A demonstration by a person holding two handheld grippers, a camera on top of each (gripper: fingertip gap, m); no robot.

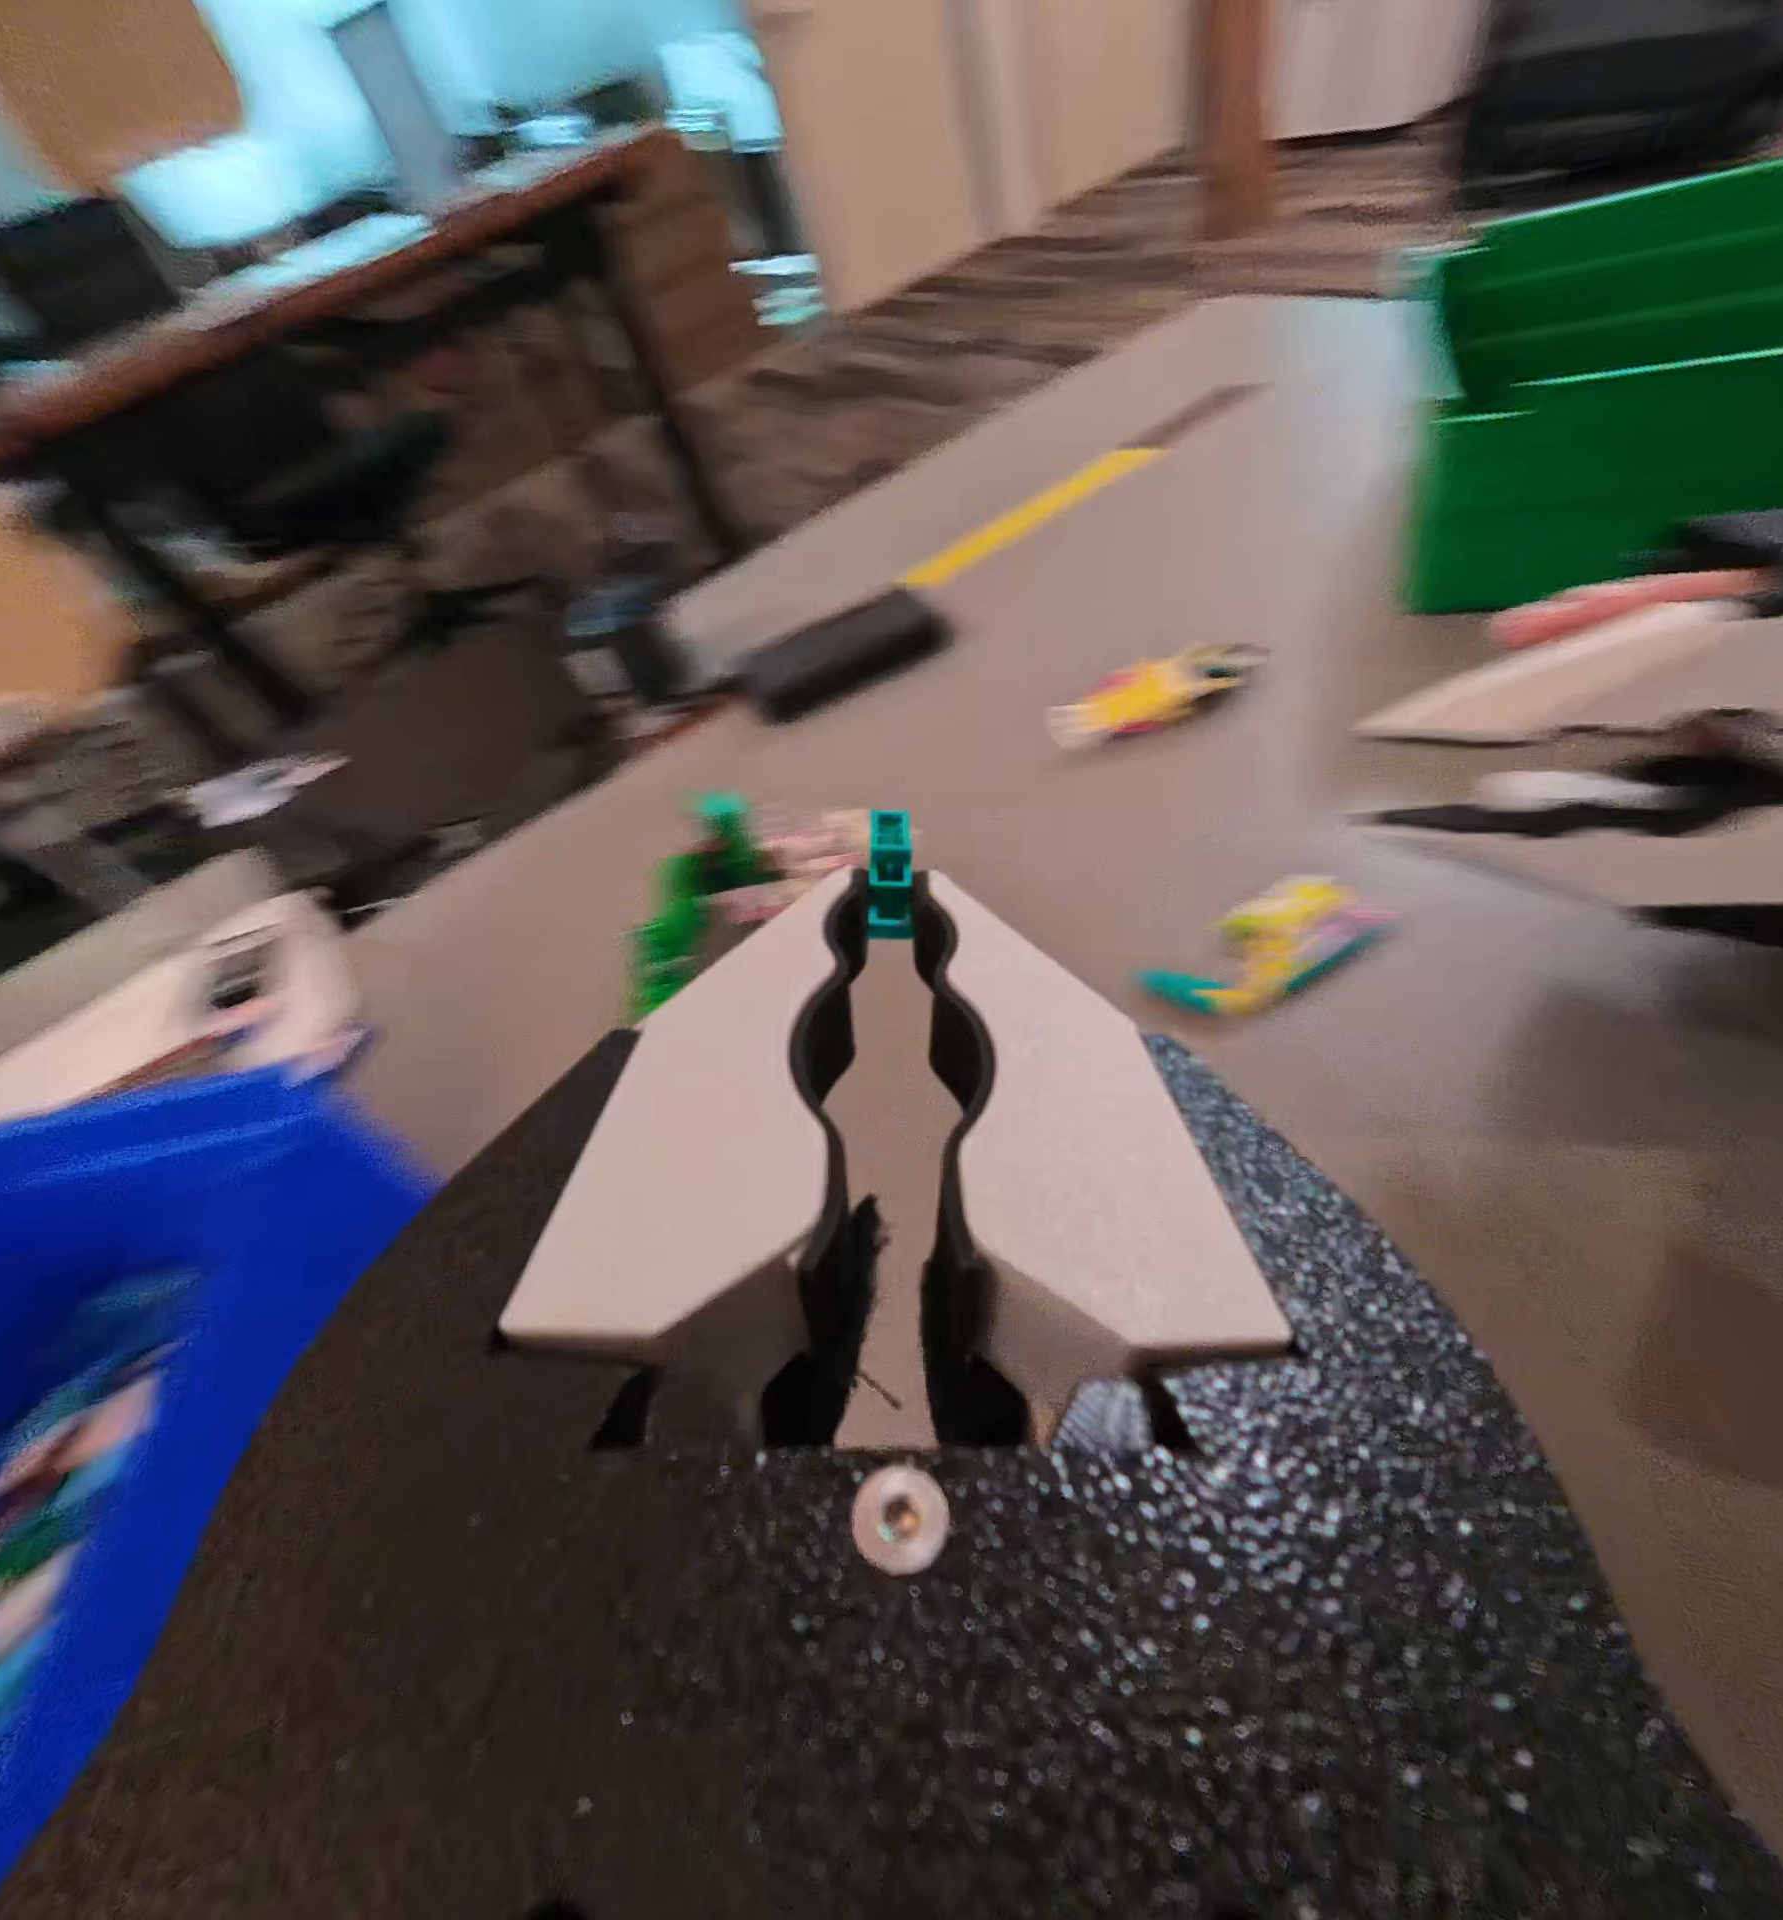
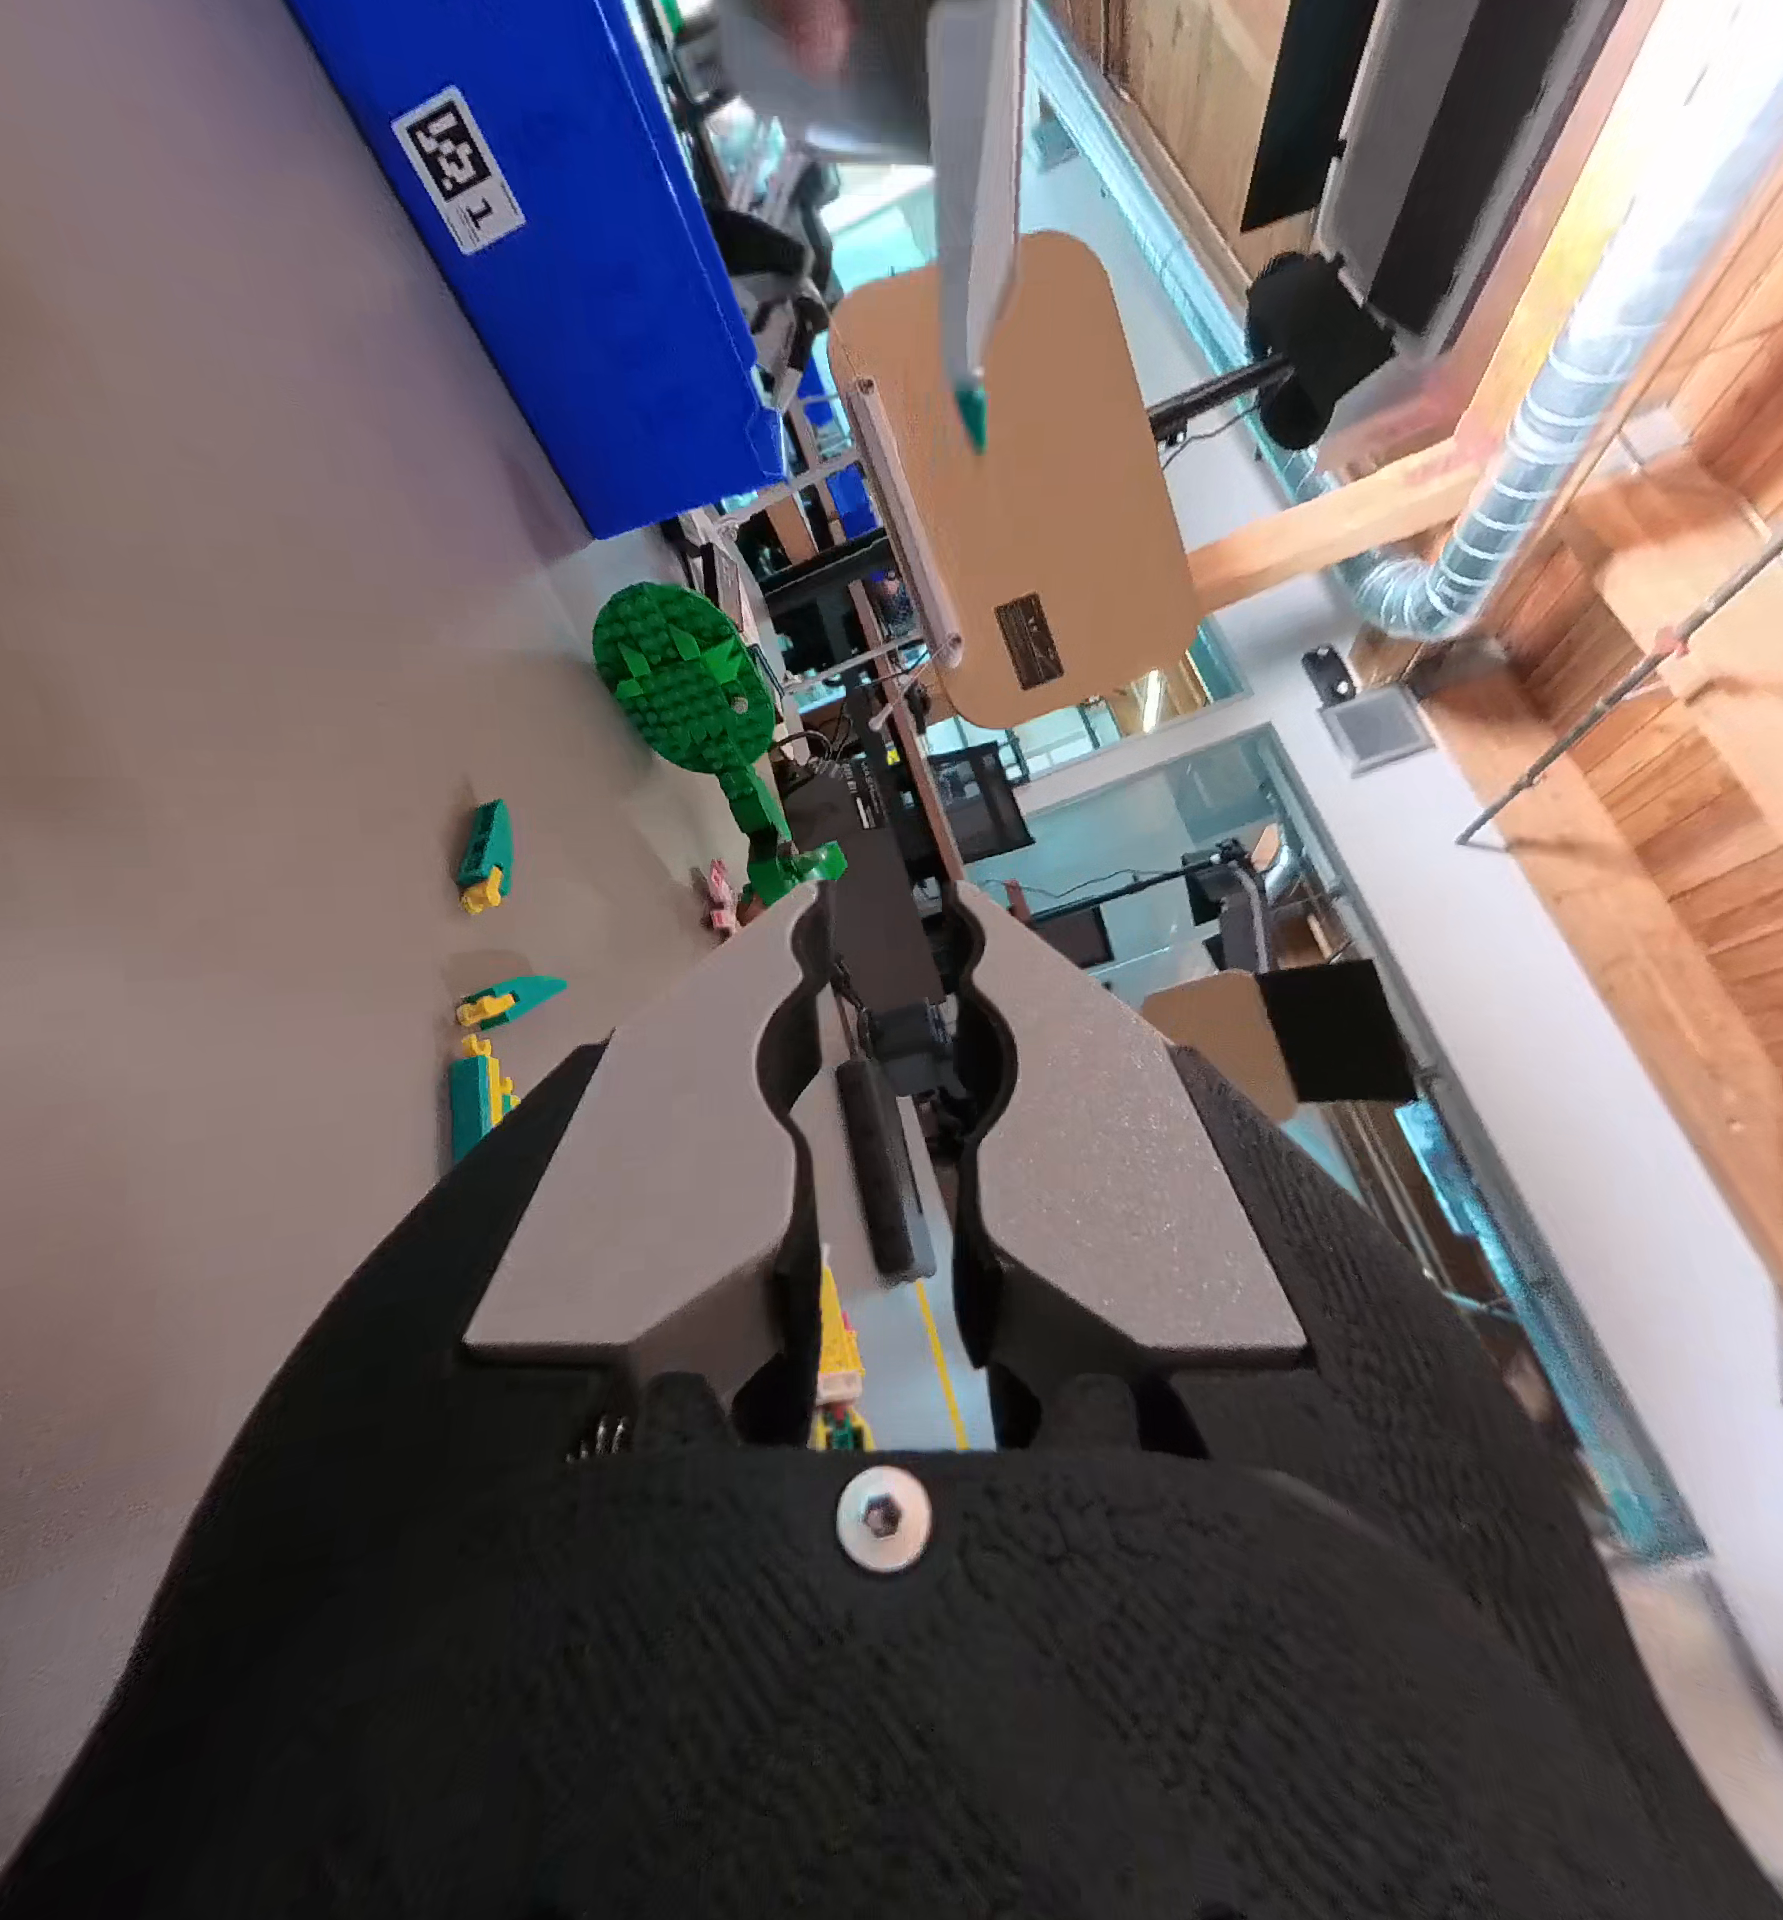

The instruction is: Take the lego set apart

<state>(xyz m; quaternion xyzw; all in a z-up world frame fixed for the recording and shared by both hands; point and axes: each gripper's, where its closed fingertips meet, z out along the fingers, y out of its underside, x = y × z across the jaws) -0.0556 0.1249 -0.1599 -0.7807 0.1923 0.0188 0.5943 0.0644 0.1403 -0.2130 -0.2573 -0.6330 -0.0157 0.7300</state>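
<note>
Pinching a small teal studded brick (image 1: pixel 889 873), left tongs (image 1: pixel 889 883); right tongs (image 2: pixel 887 914) agape, matte grey, wavy-edged, empty.

Left wrist view: low over the grey table (image 1: pixel 1126 852), looking forward along the left gripper (image 1: pixel 889 883), heavily motion-blurred, with the green lego tree (image 1: pixel 695 904) just ahead-left of the fingertips. Right wrist view: rolled sideways, so the table (image 2: pixel 191 727) stands as a wall at left and the room fills the right. Same tree (image 2: pixel 684 681) just beyond the right gripper (image 2: pixel 882 909). Shared: tree, blue bin (image 1: pixel 87 1299) (image 2: pixel 575 249), scattered teal-yellow pieces (image 1: pixel 1271 945) (image 2: pixel 482 857).
</note>
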